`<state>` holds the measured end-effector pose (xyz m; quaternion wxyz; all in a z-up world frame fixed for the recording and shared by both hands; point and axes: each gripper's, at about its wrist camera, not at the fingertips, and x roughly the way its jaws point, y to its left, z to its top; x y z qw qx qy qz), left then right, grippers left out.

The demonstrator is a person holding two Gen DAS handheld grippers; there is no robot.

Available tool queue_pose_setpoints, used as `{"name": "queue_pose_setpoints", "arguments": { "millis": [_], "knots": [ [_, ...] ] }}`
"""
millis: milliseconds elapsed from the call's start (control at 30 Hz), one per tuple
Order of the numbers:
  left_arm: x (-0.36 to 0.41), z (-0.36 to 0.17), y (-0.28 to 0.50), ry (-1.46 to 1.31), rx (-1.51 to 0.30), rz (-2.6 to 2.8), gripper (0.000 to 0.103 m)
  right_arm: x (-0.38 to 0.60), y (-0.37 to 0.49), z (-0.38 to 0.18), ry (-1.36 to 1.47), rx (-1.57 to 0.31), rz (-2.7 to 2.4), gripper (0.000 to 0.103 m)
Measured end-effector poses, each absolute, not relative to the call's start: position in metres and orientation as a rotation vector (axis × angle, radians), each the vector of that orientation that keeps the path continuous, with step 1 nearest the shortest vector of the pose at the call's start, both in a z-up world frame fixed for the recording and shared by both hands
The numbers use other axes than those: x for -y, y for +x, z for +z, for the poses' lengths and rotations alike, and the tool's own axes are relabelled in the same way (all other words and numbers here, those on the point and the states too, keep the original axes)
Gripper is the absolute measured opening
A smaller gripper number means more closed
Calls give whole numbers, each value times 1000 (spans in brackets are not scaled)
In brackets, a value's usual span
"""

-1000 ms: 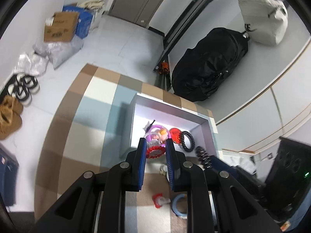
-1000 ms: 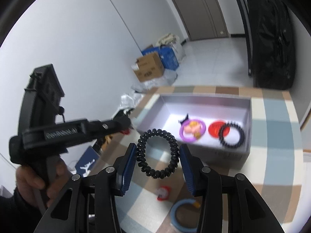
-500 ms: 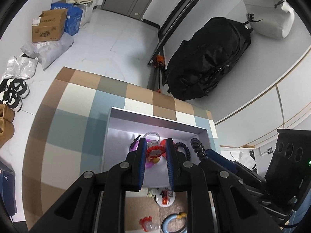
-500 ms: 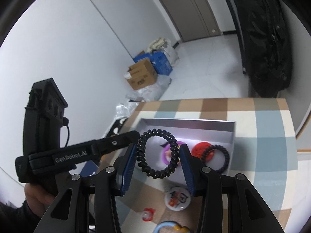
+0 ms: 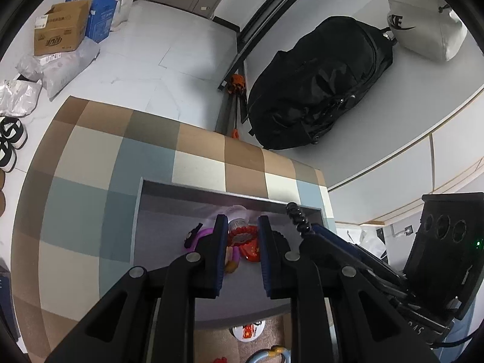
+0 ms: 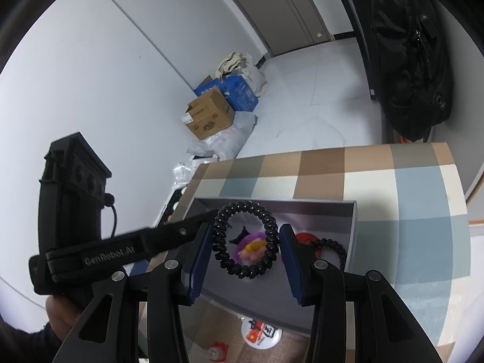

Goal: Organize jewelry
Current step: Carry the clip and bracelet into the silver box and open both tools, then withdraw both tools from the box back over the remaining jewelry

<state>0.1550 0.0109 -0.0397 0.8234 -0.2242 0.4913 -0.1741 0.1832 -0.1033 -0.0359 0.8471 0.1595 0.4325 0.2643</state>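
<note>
Left gripper pinches a red frilly ornament over the grey box. Right gripper clamps a black coil hair tie (purple ring at 12 o'clock beyond it) above the same box.

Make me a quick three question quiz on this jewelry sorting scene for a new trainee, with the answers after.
1. True or false: the right claw holds a black spiral coil bracelet.
2. Which item is pinched in the left claw? A) a red scalloped ornament B) a gold chain C) a silver ring
3. Fill in: both claws are over the shallow grey rectangular ___, which sits on the checked table.

Key: 1 true. 2 A. 3 box: a purple ring charm and another black coil bracelet already lie inside it.
</note>
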Motion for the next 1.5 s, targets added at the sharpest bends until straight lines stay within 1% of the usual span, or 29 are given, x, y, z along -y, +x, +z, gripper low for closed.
{"name": "queue_pose_setpoints", "arguments": {
  "millis": [233, 300, 333, 367, 400, 433, 467, 500, 567, 700, 733, 767, 800, 900, 1000, 1133, 1500],
  "knots": [
    [-15, -51, 162, -568, -1092, -392, 17, 109, 187, -39, 331, -929, 509, 49],
    [-21, -52, 163, -628, -1091, -409, 25, 110, 187, -36, 327, -916, 501, 53],
    [-23, -51, 163, -655, -1086, -423, 33, 112, 187, -34, 333, -909, 498, 61],
    [-25, -49, 162, -687, -1073, -453, 42, 113, 186, -33, 340, -899, 497, 67],
    [-25, -45, 161, -693, -1061, -464, 45, 116, 185, -30, 346, -880, 494, 75],
    [-24, -42, 159, -683, -1054, -463, 48, 117, 184, -28, 347, -869, 491, 76],
    [-23, -38, 157, -651, -1042, -438, 49, 119, 183, -26, 348, -863, 487, 76],
    [-22, -35, 155, -626, -1026, -417, 49, 121, 182, -24, 353, -858, 483, 81],
    [-21, -33, 152, -616, -1026, -424, 49, 124, 180, -22, 356, -852, 474, 85],
    [-21, -31, 148, -607, -1029, -426, 49, 127, 177, -22, 355, -866, 465, 89],
    [-20, -29, 147, -592, -1023, -414, 51, 128, 176, -22, 357, -867, 465, 90],
    [-20, -26, 145, -577, -1017, -404, 56, 128, 174, -21, 356, -866, 465, 92],
    [-20, -26, 144, -571, -1013, -396, 58, 129, 173, -20, 355, -862, 466, 94],
    [-19, -24, 143, -555, -998, -374, 59, 128, 167, -17, 340, -845, 463, 98],
    [-16, -21, 137, -512, -999, -362, 59, 129, 163, -14, 330, -831, 458, 99],
    [-14, -22, 130, -476, -985, -364, 59, 131, 156, -12, 320, -807, 437, 103],
    [-15, -14, 88, -368, -908, -326, 59, 131, 130, -15, 301, -795, 437, 103]
  ]
}}
